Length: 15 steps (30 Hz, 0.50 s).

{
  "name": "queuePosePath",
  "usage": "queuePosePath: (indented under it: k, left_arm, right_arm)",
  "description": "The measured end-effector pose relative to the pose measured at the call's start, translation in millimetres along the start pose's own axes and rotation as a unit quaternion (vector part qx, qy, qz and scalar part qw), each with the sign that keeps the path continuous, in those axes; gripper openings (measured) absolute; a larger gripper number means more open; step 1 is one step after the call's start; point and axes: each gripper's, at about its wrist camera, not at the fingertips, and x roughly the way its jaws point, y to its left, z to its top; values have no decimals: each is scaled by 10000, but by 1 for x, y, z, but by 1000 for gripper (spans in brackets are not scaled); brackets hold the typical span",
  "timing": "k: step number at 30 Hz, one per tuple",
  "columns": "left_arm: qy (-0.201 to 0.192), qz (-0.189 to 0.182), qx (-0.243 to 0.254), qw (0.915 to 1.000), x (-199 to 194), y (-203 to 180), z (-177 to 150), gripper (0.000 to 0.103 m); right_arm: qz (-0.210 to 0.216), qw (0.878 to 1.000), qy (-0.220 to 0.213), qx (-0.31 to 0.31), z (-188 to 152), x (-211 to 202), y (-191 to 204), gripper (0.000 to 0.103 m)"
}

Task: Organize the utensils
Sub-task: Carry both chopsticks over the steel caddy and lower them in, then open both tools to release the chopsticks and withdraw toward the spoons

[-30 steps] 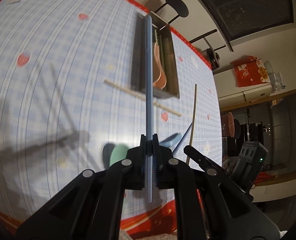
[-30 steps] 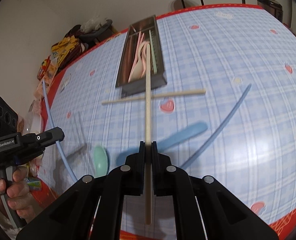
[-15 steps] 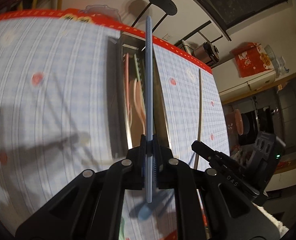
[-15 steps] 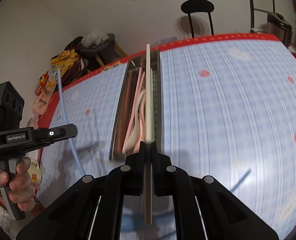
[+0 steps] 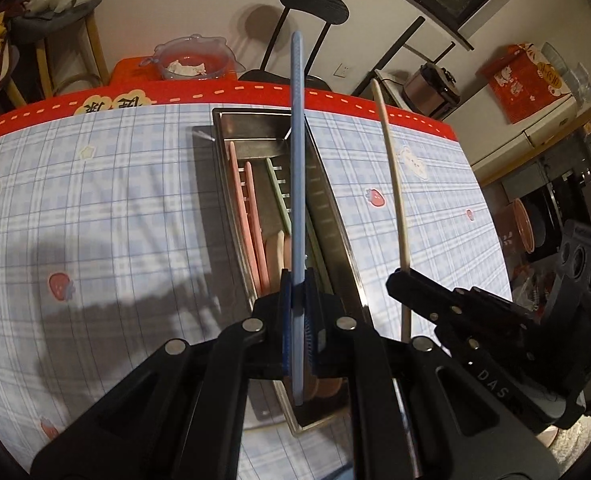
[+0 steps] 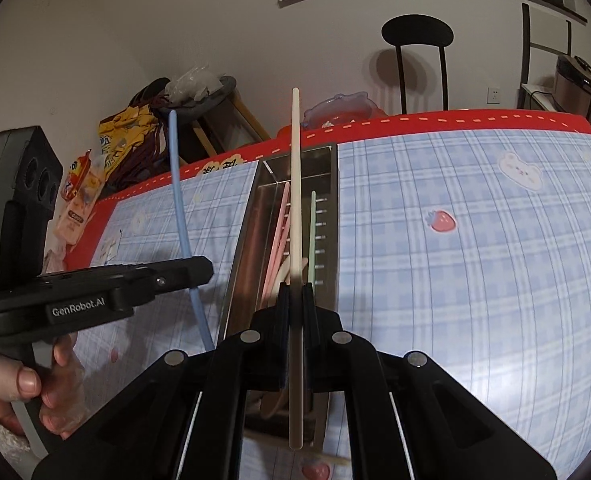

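My left gripper (image 5: 297,300) is shut on a blue chopstick (image 5: 297,160), held lengthwise above the steel utensil tray (image 5: 327,200). My right gripper (image 6: 294,300) is shut on a cream chopstick (image 6: 295,184), also held lengthwise over the same tray (image 6: 333,184). The tray holds pink spoons (image 5: 251,216) and a green utensil (image 6: 312,232). Each gripper shows in the other's view: the right one (image 5: 399,280) with its cream chopstick (image 5: 393,168), the left one (image 6: 203,268) with its blue chopstick (image 6: 179,208).
The table (image 5: 95,208) has a blue plaid cloth with a red border. A black chair (image 6: 417,36) and a stool (image 5: 55,20) stand beyond the far edge. A clear bowl (image 5: 191,56) sits behind the tray. A wooden chopstick (image 6: 331,458) lies near the tray's near end.
Both grippers have moved forward along the table with their chopsticks, from over the loose utensils to above the tray. The tray now lies directly beneath both.
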Motion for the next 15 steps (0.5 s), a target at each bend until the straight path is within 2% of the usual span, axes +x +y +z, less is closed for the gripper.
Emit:
queuePosePath:
  k: [13, 15]
  left_arm:
    - [276, 196, -122, 9994, 31, 5, 0, 10]
    - [258, 239, -134, 9993, 31, 7, -1, 16]
  right_arm:
    - [-83, 9995, 304, 93, -6, 26, -6, 7]
    - [-74, 9995, 297, 104, -7, 25, -6, 7]
